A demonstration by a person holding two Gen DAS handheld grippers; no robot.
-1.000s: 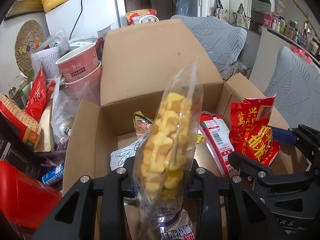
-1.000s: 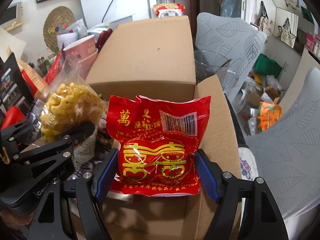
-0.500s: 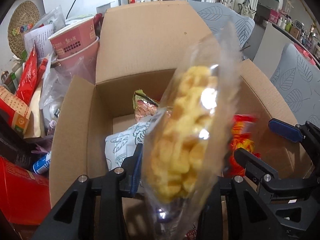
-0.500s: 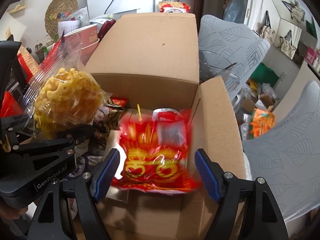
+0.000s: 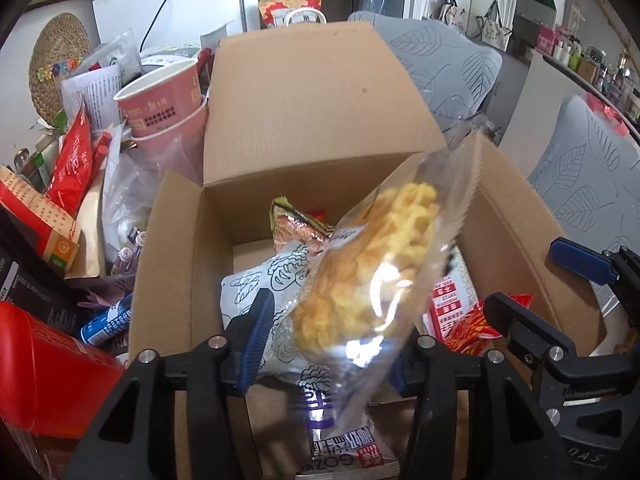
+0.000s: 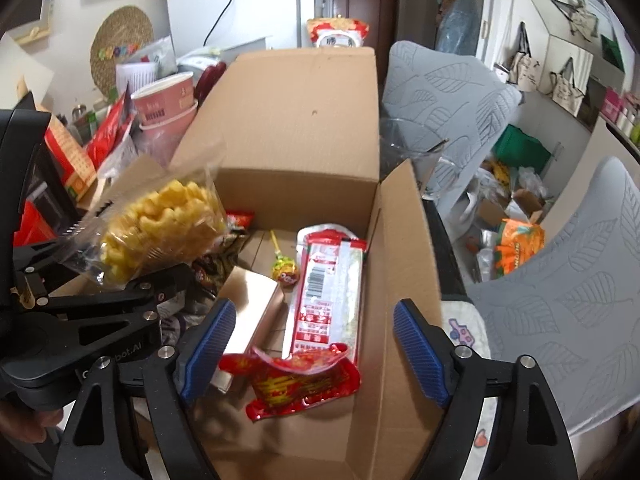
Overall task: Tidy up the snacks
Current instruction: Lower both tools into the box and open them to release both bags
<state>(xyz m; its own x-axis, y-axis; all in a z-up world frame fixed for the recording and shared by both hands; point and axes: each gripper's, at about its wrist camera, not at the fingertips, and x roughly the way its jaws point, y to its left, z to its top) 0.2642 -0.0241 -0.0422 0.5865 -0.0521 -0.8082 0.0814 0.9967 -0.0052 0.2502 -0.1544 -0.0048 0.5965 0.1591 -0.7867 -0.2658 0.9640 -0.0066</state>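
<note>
An open cardboard box (image 5: 320, 100) (image 6: 404, 248) holds several snack packs. My left gripper (image 5: 328, 340) has its jaws spread; a clear bag of yellow puffs (image 5: 372, 276) (image 6: 160, 224) leans to the right between them, over the box. My right gripper (image 6: 312, 348) is open and empty above the box's right side. The red packet (image 6: 304, 380) lies in the box below it, against a long red-and-white pack (image 6: 328, 288). A lollipop (image 6: 284, 272) and a white illustrated bag (image 5: 272, 280) also lie inside.
Stacked pink paper cups (image 5: 164, 108), red snack bags (image 5: 72, 160) and a red box (image 5: 44, 368) crowd the left of the box. Grey leaf-pattern cushions (image 6: 560, 300) are on the right. A white fridge (image 6: 240, 12) stands behind.
My right gripper opened and the red packet dropped into the box. My left gripper's jaws spread and the bag of yellow puffs tipped to the right, lower over the box.
</note>
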